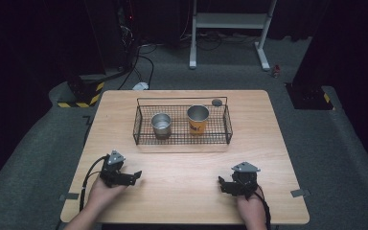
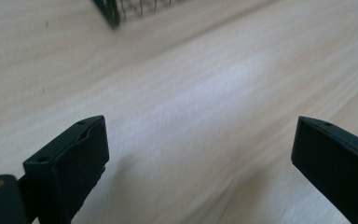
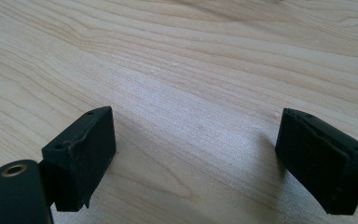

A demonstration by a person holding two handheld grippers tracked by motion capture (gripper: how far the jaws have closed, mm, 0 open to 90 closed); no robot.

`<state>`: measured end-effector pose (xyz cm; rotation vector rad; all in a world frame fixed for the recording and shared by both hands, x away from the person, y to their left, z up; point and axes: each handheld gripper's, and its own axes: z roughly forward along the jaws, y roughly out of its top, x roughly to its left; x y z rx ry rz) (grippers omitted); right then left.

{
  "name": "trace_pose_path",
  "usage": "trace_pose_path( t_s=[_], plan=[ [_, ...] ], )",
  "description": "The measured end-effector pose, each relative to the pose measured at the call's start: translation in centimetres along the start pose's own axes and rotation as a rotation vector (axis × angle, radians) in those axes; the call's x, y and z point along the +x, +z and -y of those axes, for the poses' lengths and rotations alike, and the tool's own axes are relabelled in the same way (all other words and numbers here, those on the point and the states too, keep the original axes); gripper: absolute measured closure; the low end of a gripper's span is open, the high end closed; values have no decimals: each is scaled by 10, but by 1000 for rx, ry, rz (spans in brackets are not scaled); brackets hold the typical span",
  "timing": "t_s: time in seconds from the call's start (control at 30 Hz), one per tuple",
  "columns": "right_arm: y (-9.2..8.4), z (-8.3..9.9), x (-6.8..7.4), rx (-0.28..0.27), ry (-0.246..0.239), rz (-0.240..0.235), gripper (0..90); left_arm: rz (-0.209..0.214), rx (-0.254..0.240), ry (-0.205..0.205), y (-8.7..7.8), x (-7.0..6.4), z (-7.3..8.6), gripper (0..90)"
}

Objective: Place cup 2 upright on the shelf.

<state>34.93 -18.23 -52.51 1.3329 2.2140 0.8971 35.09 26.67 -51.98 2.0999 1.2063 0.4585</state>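
At a wooden bench (image 1: pixel 182 191), you hold your left hand-held gripper (image 1: pixel 133 176) and your right hand-held gripper (image 1: pixel 222 184) low over the near edge, well apart, each with jaws spread wide and holding nothing. Behind them, toward the far side of the bench, sits a black wire basket (image 1: pixel 182 140). Inside it stand a steel cup (image 1: pixel 161 124) on the left and a taller orange-labelled cup (image 1: pixel 197 120) to its right, upright and apart. A small dark disc (image 1: pixel 216 102) lies just behind the basket.

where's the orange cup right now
In the high view, the orange cup stands upright in the wire basket's right half, beside the steel cup on its left.
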Motion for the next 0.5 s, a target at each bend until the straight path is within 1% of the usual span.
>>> trace_pose_path(
  t_s=[0.07,0.17,0.23,0.33,0.5],
  plan=[
    [0,0,0,0,1,-1,121,-13,28,21,-2,0,9,33],
    [0,0,0,0,1,-1,121,-22,-6,16,-5,-2,19,19],
    [0,0,0,0,1,-1,121,-38,-23,11,-4,-4,20,4],
    [0,0,0,0,1,-1,121,-44,-21,1,-4,-6,21,5],
    [0,0,0,2,3,5,117,-48,-21,-3,-4,-6,21,5]
  ],
)
